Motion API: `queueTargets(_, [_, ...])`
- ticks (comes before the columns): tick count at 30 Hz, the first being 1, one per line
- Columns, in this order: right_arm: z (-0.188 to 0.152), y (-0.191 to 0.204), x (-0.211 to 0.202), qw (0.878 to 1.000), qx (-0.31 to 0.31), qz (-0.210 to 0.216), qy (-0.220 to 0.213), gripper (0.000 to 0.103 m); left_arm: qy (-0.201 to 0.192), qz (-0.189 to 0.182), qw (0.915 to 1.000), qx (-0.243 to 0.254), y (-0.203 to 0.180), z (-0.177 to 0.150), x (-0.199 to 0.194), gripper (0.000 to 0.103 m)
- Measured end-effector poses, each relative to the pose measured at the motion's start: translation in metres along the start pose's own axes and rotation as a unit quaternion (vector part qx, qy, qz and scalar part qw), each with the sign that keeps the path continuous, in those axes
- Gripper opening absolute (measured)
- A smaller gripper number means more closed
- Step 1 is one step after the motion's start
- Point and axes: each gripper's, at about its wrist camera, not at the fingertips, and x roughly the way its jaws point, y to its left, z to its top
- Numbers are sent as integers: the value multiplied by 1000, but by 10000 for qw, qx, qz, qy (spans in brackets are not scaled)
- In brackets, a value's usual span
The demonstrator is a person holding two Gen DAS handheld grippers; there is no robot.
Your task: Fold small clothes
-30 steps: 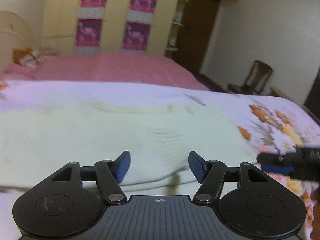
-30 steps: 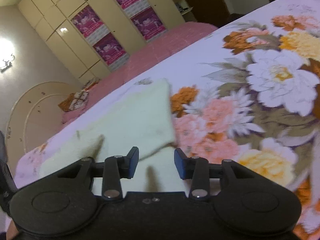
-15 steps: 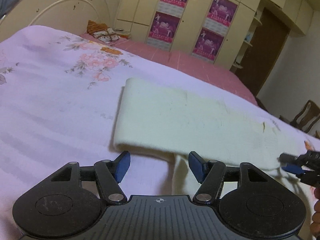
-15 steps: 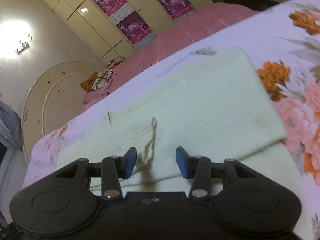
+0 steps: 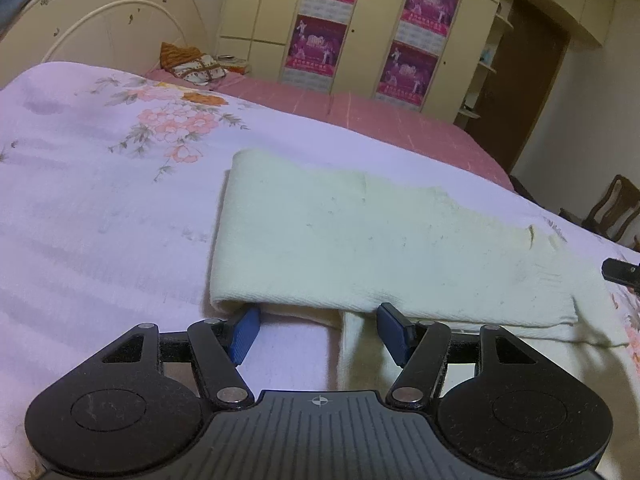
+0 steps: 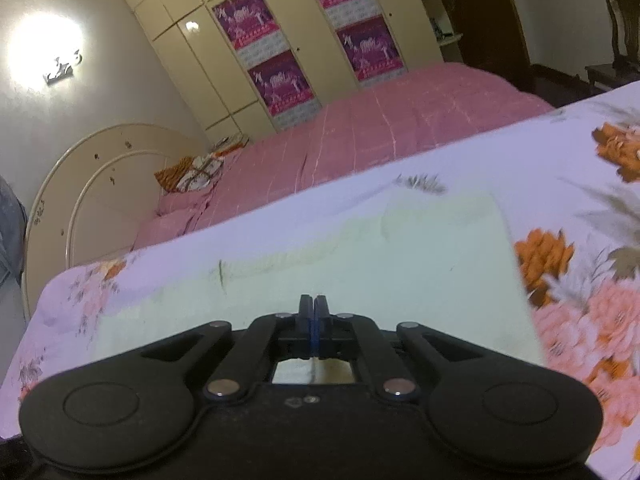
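Note:
A pale yellow cloth [image 5: 360,248], folded lengthwise into a long band, lies across the floral sheet [image 5: 100,220]. My left gripper [image 5: 320,322] is open at the band's near left end. The folded edge lies just past its blue pads [image 5: 245,330], and a lower flap runs back under the right finger. The right gripper [image 6: 314,306] sits low on the cloth [image 6: 360,264] with its pads pressed together on the top layer. The fingers hide the pinch itself. In the left wrist view, the right gripper's tip [image 5: 620,272] shows at the cloth's far right end.
Behind the sheet lies a pink quilted bed [image 5: 380,120] with a folded patterned bundle [image 5: 192,66] near the curved headboard [image 5: 100,20]. A wardrobe with purple posters [image 6: 280,80] lines the back wall. A wooden chair [image 5: 616,208] stands at the right.
The right gripper's jaws have closed from about half open to fully together over the cloth. The left gripper swung to the cloth's left end and crept closer to its near edge, still open.

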Motion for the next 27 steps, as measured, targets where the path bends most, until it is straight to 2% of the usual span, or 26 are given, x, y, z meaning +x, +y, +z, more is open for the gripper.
queueTargets(2, [2, -5, 3, 9999, 70, 55, 110, 3, 11, -25, 10000, -56, 2, 0, -1, 63])
queueTargets(3, [1, -7, 5, 9995, 147, 127, 252, 7, 9, -34, 9999, -95, 2, 0, -3, 63])
queueTargets(4, [-2, -9, 9, 9988, 220, 116, 412, 22, 4, -27, 9999, -122, 2, -1, -4, 63])
queueTargets(5, [-7, -10, 12, 9982, 267, 107, 523, 48, -14, 23, 9999, -153, 4, 0, -2, 63])
queueTargets(6, [-12, -10, 15, 9977, 292, 99, 599, 59, -55, 70, 9997, -213, 5, 0, -4, 63])
queueTargets(7, [-17, -8, 17, 9973, 282, 151, 660, 63, -81, 125, 9995, -296, 6, -1, -5, 63])
queueTargets(10, [-31, 1, 25, 9948, 297, 430, 879, 36, -68, 261, 9982, -529, 7, -2, -2, 63])
queueTargets(12, [-34, 11, 31, 9950, 169, 358, 922, 27, -56, 257, 9984, -509, 3, -2, -1, 63])
queueTargets(14, [-33, 19, 36, 9953, 57, 304, 920, 8, 15, 260, 9988, -413, -1, -1, 3, 64])
queueTargets(18, [-18, 27, 25, 9978, -44, 435, 496, 7, 88, 335, 9992, -188, -7, -1, 7, 64])
queueTargets(20, [-6, 28, 13, 9986, -84, 466, 218, 7, 57, 329, 9990, -292, -6, -1, 7, 64])
queueTargets(27, [14, 7, -4, 9992, -36, 395, 24, 7, 40, 374, 9980, -508, -4, 2, 12, 64])
